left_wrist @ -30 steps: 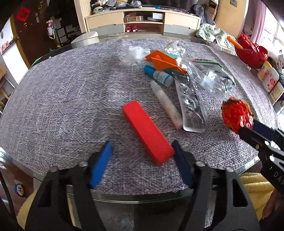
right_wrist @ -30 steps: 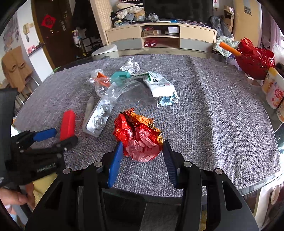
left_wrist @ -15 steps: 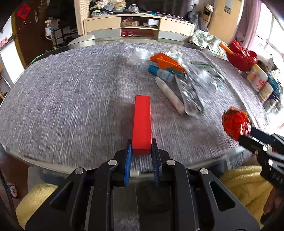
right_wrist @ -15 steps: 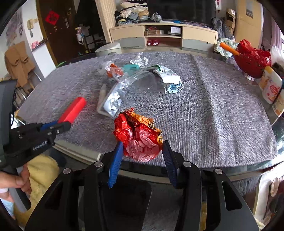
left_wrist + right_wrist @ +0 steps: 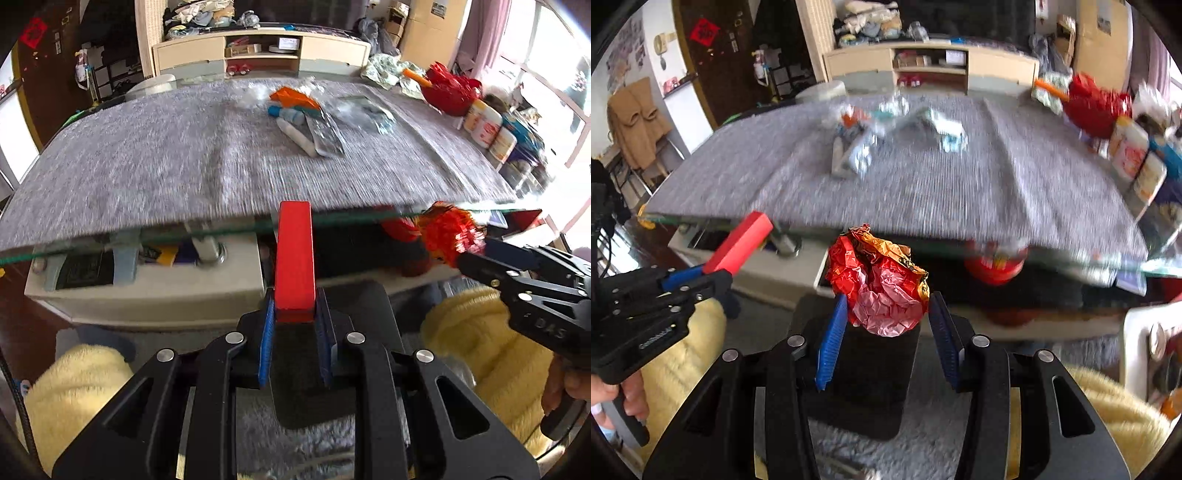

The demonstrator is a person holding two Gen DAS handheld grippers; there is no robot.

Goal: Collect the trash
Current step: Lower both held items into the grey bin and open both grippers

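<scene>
**Operator:** Where is the trash?

**Tech:** Your left gripper is clamped on the red box, frame centre, past the table edge. Your right gripper pinches the crumpled red wrapper, jaws part-spread around it.

**Operator:** And the rest?

**Tech:** The remaining litter lies upper centre on the grey mat.

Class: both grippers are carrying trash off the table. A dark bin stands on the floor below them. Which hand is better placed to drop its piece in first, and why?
Probably the right. The crumpled wrapper in the right gripper hangs directly over the bin. The left gripper with the red block looks close too.
</scene>
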